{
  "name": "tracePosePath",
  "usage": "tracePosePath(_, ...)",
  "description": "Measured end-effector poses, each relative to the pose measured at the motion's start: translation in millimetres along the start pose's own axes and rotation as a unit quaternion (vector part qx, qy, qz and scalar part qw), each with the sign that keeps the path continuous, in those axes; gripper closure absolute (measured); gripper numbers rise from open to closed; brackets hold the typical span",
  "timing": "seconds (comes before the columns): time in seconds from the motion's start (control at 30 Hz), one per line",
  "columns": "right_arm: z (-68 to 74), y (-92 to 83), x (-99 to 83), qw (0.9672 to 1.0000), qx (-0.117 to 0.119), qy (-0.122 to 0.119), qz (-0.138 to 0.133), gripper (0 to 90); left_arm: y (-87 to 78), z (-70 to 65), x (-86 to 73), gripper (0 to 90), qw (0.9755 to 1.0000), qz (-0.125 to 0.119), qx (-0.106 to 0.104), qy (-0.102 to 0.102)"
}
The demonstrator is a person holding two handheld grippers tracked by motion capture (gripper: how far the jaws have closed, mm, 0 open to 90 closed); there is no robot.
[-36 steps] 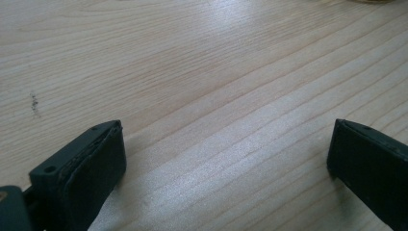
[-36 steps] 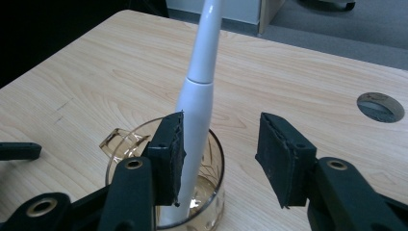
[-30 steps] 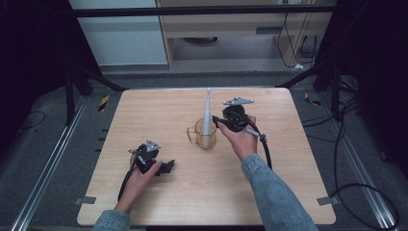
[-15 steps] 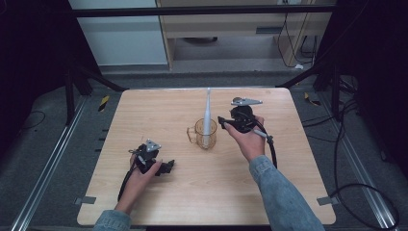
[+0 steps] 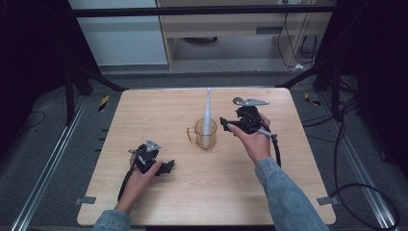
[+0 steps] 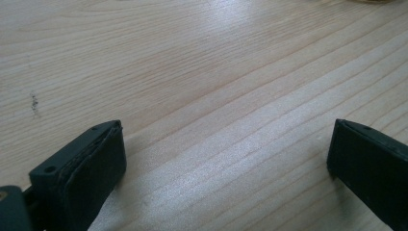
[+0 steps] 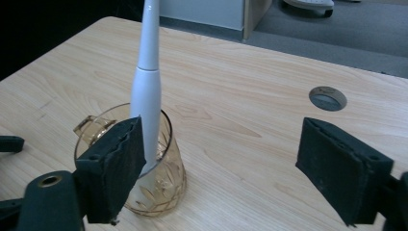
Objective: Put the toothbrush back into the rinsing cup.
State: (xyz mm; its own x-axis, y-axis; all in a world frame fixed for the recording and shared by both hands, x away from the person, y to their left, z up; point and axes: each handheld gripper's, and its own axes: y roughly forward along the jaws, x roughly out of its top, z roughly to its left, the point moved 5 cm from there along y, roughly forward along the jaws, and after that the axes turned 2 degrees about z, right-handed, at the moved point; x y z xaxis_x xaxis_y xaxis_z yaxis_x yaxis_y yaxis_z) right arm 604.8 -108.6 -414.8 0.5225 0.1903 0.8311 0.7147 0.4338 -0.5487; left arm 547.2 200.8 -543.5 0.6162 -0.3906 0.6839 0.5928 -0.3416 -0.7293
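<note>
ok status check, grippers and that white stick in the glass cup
Right gripper open, jaws just opened, nothing between them. White stick stands in glass cup, leaning on its rim. Left gripper open, low over bare table. Nothing in the way.

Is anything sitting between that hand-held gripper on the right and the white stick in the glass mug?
Nothing visible does. The right hand-held gripper, jaws apart and just opened, sits beside the glass mug; bare table lies between them, and the white stick stands free.

Lone glass mug (image 5: 204, 135) with upright white stick (image 5: 207, 111) mid-table (image 5: 159, 113).
</note>
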Motion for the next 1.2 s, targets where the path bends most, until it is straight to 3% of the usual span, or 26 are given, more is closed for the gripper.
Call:
tracePosePath(0.17, -7.0, -5.5, -3.4, 0.9998, -0.016, -0.009, 0.008, 12.1, 0.0, 0.0, 0.0, 0.0, 1.0000, 0.000, 0.000, 0.000)
tracePosePath(0.43, -21.2, -20.1, -9.4, 0.9997, -0.022, -0.010, -0.001, 9.9, 0.0, 0.0, 0.0, 0.0, 1.0000, 0.000, 0.000, 0.000)
tracePosePath(0.77, -47.2, -35.1, -23.5, 0.9991, -0.043, -0.006, 0.001, 10.0, 0.0, 0.0, -0.1, 0.0, 1.0000, 0.000, 0.000, 0.000)
tracePosePath(1.2, -78.4, -38.7, -53.2, 0.9966, -0.073, 0.004, 0.037, 10.5, 0.0, 0.0, -0.1, 0.0, 1.0000, 0.000, 0.000, 0.000)
